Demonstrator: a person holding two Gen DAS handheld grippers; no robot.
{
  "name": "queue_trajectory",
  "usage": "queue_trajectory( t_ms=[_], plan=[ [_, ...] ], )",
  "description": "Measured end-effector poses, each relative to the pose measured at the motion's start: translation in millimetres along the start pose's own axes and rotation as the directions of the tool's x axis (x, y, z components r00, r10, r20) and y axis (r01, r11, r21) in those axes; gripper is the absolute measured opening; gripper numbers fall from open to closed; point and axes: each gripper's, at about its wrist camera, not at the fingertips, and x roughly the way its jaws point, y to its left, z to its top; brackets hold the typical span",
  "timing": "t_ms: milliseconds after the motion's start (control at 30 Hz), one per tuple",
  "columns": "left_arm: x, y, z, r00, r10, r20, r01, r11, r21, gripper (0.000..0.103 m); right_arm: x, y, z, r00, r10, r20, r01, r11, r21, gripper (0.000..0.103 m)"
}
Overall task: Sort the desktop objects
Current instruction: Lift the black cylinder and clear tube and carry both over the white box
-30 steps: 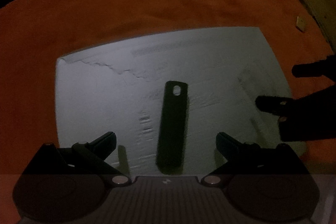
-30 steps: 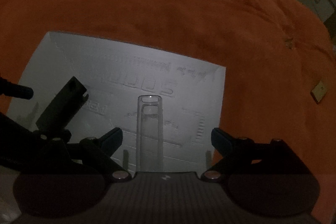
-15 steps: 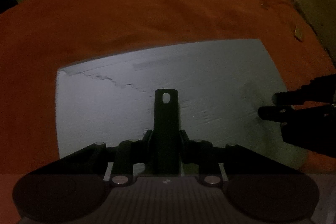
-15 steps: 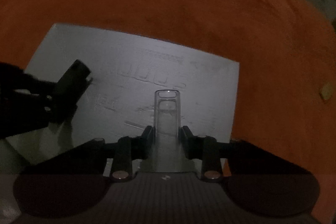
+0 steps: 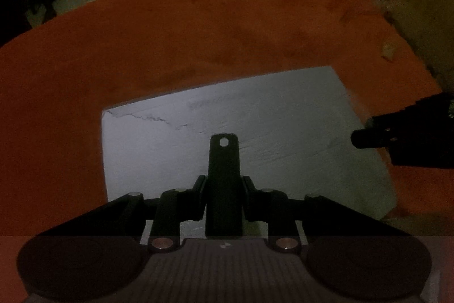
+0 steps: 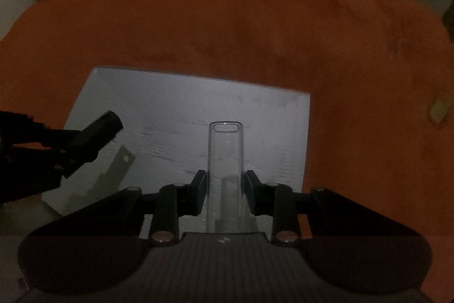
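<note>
Right tongs point(image 5: 369, 137) cut off by left view's edge.

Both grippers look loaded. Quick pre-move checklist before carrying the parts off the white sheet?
1. Left gripper shut on the black flat bar with a hole: ok.
2. Right gripper shut on the clear plastic tube: ok.
3. Both parts clear of the white sheet: ok for the bar, which casts a separate shadow; cannot tell for the tube.
4. Grippers apart from each other: ok.
5. Drop-off spot on the orange cloth: cannot tell.
</note>
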Motion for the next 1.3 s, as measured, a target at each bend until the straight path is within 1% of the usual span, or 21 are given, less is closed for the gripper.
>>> queue_trajectory(
  t_ms=[200,333,433,533,633,700,833,967,1200,1300],
  plan=[
    [-12,2,-13,1.0,0.013,0.012,-0.013,1.0,0.01,0.021,-21,12,-9,1.0,0.001,0.018,0.0,0.999,-0.033,0.032],
    [-27,4,-18,1.0,-0.01,0.022,0.01,1.0,0.003,0.021,-31,23,-23,1.0,0.023,0.003,-0.022,0.997,-0.067,0.032],
    [-40,7,-22,0.999,-0.024,0.037,0.024,1.0,0.006,0.021,-42,29,-30,0.998,0.064,-0.004,-0.064,0.996,-0.061,0.032],
    [-58,10,-22,0.997,-0.033,0.074,0.032,0.999,0.011,0.021,-57,35,-33,0.995,0.102,0.012,-0.102,0.994,-0.046,0.032],
    [-73,14,-25,0.994,-0.061,0.095,0.063,0.998,-0.021,0.021,-72,40,-40,0.99,0.139,0.036,-0.137,0.99,-0.043,0.032],
    [-80,13,-29,0.993,-0.071,0.099,0.074,0.997,-0.025,0.021,-81,42,-44,0.986,0.158,0.044,-0.156,0.987,-0.038,0.032],
    [-94,8,-40,0.992,-0.096,0.084,0.099,0.995,-0.029,0.021,-98,44,-52,0.983,0.177,0.056,-0.175,0.984,-0.042,0.032],
    [-108,-1,-49,0.993,-0.074,0.09,0.075,0.997,-0.004,0.021,-110,43,-62,0.978,0.197,0.065,-0.194,0.98,-0.054,0.032],
    [-129,-13,-73,0.987,-0.132,0.089,0.131,0.991,0.01,0.021,-127,39,-82,0.978,0.203,0.051,-0.202,0.979,-0.033,0.032],
    [-133,-19,-85,0.987,-0.149,0.063,0.147,0.988,0.038,0.021,-134,43,-91,0.975,0.219,0.025,-0.218,0.975,-0.044,0.032]
  ],
)
